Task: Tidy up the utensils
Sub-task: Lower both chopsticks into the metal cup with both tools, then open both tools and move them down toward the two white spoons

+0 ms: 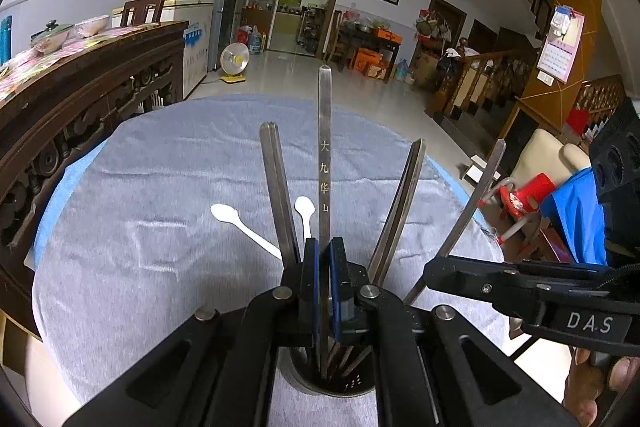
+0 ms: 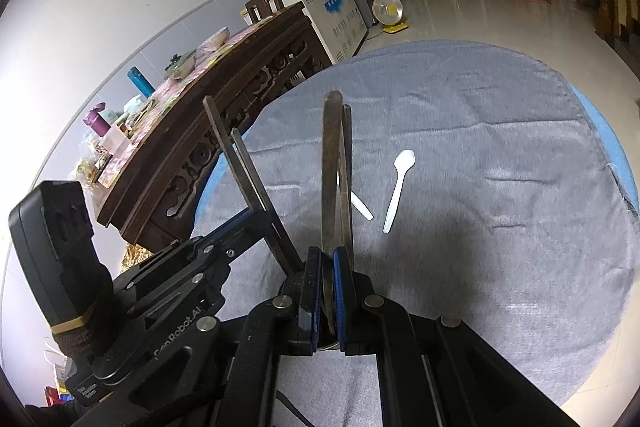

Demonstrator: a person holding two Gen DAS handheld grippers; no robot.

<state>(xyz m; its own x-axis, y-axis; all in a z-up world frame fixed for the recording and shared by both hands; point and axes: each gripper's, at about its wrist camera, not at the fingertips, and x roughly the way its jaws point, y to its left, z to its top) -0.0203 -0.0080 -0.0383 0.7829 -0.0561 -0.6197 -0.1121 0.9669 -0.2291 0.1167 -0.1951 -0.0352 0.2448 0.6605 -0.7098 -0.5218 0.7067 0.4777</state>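
A metal utensil holder (image 1: pixel 352 383) stands on the grey cloth close under both grippers and holds several metal chopsticks. My left gripper (image 1: pixel 324 267) is shut on one engraved metal chopstick (image 1: pixel 325 147) that stands upright in the holder. My right gripper (image 2: pixel 327 275) is shut on another metal chopstick (image 2: pixel 331 163) in the same holder; it enters the left wrist view (image 1: pixel 520 283) from the right. Two white plastic spoons (image 1: pixel 240 223) (image 1: pixel 305 211) lie on the cloth beyond the holder, also in the right wrist view (image 2: pixel 398 187).
The round table (image 2: pixel 500 147) is covered by a grey cloth over blue. A dark carved wooden sideboard (image 1: pixel 80 99) with bowls and bottles stands close on the left. A red stool (image 1: pixel 528 195) and a chair stand on the right.
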